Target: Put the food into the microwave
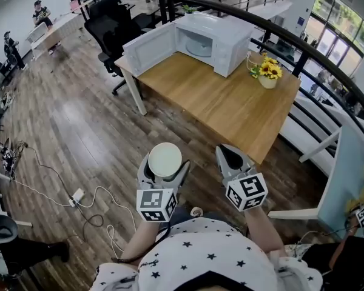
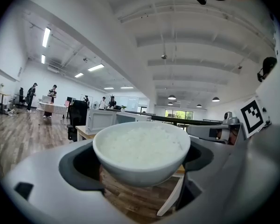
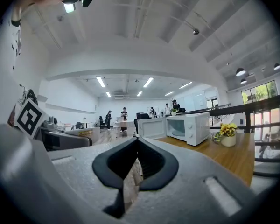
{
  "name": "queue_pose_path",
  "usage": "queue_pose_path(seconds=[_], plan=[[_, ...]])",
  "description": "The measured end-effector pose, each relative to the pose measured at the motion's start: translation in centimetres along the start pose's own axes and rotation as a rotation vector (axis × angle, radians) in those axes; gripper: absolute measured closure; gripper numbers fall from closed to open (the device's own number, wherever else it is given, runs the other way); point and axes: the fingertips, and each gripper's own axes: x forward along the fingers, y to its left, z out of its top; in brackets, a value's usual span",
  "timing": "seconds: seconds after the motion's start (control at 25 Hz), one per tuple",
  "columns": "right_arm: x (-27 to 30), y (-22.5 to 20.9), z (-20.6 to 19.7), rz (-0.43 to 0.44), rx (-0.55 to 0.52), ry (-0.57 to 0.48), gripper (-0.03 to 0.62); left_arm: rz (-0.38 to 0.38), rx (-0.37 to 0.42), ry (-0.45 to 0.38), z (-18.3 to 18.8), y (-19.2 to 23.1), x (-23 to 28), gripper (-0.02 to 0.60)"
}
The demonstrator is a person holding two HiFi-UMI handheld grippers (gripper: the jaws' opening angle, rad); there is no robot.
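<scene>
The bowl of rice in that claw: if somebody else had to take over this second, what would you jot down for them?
Left gripper: jaws wide, clamped on the bowl of rice, held level over the floor, short of the table.
Right gripper: shut, empty.
Microwave: on the wooden table ahead, its door swung open, nothing visible inside but the turntable. A flower pot stands to its right.
Done: bowl in hand, door open.
Left: walk up, slide the bowl into the microwave, let go, then probably shut the door with the free gripper.
</scene>
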Motion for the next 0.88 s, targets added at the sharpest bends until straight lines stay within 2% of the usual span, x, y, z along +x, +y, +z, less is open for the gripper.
queue_pose_path(seconds=[0.36,0.88], plan=[[-0.6,-0.5,-0.9,-0.021,0.012,0.001,0.589,-0.003,-0.004,-0.018,0.2,-0.7,0.9,0.078],[3.6,-3.4,-1.0,0.006,0.014,0.035,0.588,0.013,-0.023,-0.020,0.9,0.9,5.5,0.078]])
